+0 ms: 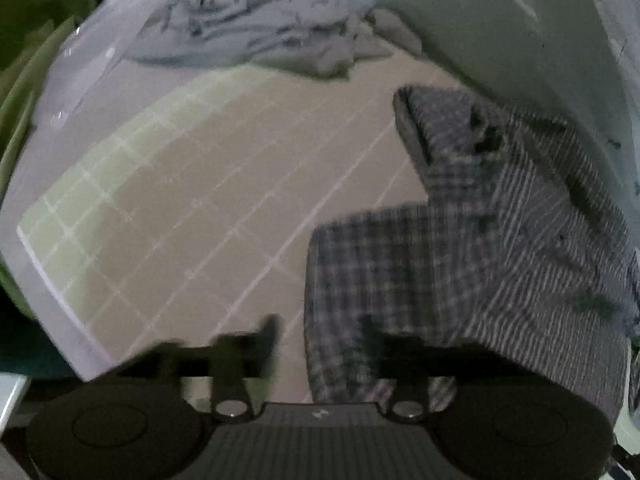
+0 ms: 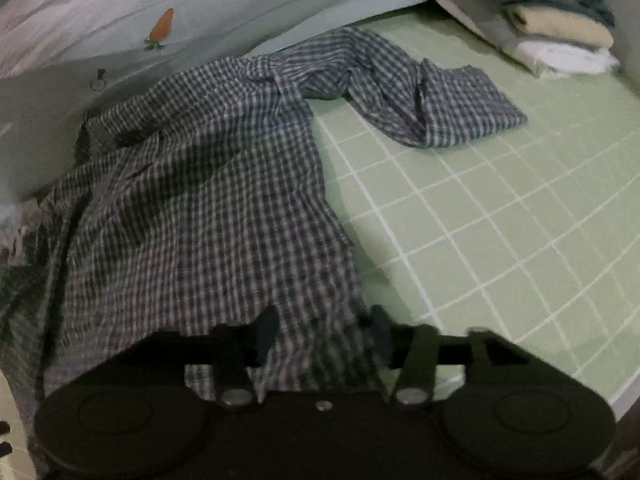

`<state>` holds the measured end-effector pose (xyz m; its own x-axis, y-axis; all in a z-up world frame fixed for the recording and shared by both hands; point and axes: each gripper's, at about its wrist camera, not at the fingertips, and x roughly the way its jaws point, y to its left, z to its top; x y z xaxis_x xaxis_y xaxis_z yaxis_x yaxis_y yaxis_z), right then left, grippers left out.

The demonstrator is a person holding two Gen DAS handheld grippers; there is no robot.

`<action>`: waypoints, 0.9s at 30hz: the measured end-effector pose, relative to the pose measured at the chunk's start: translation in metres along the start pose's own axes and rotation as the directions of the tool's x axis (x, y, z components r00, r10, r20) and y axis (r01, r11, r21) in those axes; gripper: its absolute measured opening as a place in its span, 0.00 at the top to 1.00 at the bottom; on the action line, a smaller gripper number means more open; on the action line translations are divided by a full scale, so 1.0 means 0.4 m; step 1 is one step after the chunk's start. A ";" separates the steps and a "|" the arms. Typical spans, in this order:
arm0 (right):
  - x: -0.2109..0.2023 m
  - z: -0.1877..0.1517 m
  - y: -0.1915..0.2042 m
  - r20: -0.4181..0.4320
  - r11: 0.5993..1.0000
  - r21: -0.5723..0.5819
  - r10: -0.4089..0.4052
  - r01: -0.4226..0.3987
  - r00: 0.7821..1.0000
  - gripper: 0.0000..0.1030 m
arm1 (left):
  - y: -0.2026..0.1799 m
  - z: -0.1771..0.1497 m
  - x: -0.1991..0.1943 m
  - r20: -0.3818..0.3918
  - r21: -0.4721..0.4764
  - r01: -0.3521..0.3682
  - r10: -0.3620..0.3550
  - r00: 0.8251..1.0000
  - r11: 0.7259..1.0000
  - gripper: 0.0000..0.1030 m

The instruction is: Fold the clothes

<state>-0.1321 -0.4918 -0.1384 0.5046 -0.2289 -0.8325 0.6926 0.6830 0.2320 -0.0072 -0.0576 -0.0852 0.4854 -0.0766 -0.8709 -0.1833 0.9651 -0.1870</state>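
A blue-and-white checked shirt [image 2: 208,184] lies crumpled on a green gridded mat [image 2: 500,208], one sleeve [image 2: 448,108] stretched toward the right. My right gripper [image 2: 322,332] stands open low over the shirt's near hem, and cloth lies loose between its dark fingers [image 2: 266,328]. In the left wrist view the same shirt [image 1: 460,248] fills the right side of the mat [image 1: 180,220]. My left gripper [image 1: 320,336] is open at the shirt's left edge. Its left finger is over bare mat, and its right finger [image 1: 372,336] is against the cloth.
A heap of grey-blue garments [image 1: 260,28] lies at the mat's far end. Folded clothes [image 2: 560,12] are stacked at the far right corner in the right wrist view. A pale sheet with a carrot print [image 2: 162,28] rises behind the shirt.
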 end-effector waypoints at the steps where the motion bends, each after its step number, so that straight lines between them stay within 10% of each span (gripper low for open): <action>1: 0.005 0.000 0.004 -0.003 1.000 -0.003 -0.008 0.008 1.000 0.40 | -0.001 0.009 0.001 0.018 0.027 -0.002 0.001 1.000 1.000 0.31; 8: 0.038 -0.011 0.017 -0.033 0.996 -0.051 -0.074 0.072 0.997 0.29 | -0.044 0.108 0.043 0.070 0.186 0.065 -0.080 0.994 0.980 0.18; 16: 0.044 -0.020 0.033 -0.068 0.993 -0.082 -0.090 0.084 0.994 0.41 | -0.131 0.137 0.141 -0.009 0.343 0.196 -0.206 0.979 0.919 0.21; 19: 0.044 -0.028 0.041 -0.088 0.992 -0.091 -0.092 0.084 0.992 0.65 | -0.126 0.129 0.165 -0.062 0.318 0.234 -0.226 0.972 0.919 0.50; 21: 0.041 -0.032 0.045 -0.098 0.992 -0.102 -0.088 0.078 0.991 0.88 | -0.111 0.123 0.174 -0.089 0.295 0.235 -0.218 0.972 0.926 0.94; 27: -0.017 -0.036 0.040 -0.035 0.986 -0.095 -0.141 0.138 0.989 0.98 | -0.034 0.089 0.129 -0.078 0.255 0.152 -0.137 0.988 0.955 0.95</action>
<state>-0.1320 -0.4695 -0.1362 0.3832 -0.2989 -0.8740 0.7034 0.7076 0.0665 0.0506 -0.0658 -0.1114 0.4374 -0.2271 -0.8701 0.1173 0.9737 -0.1952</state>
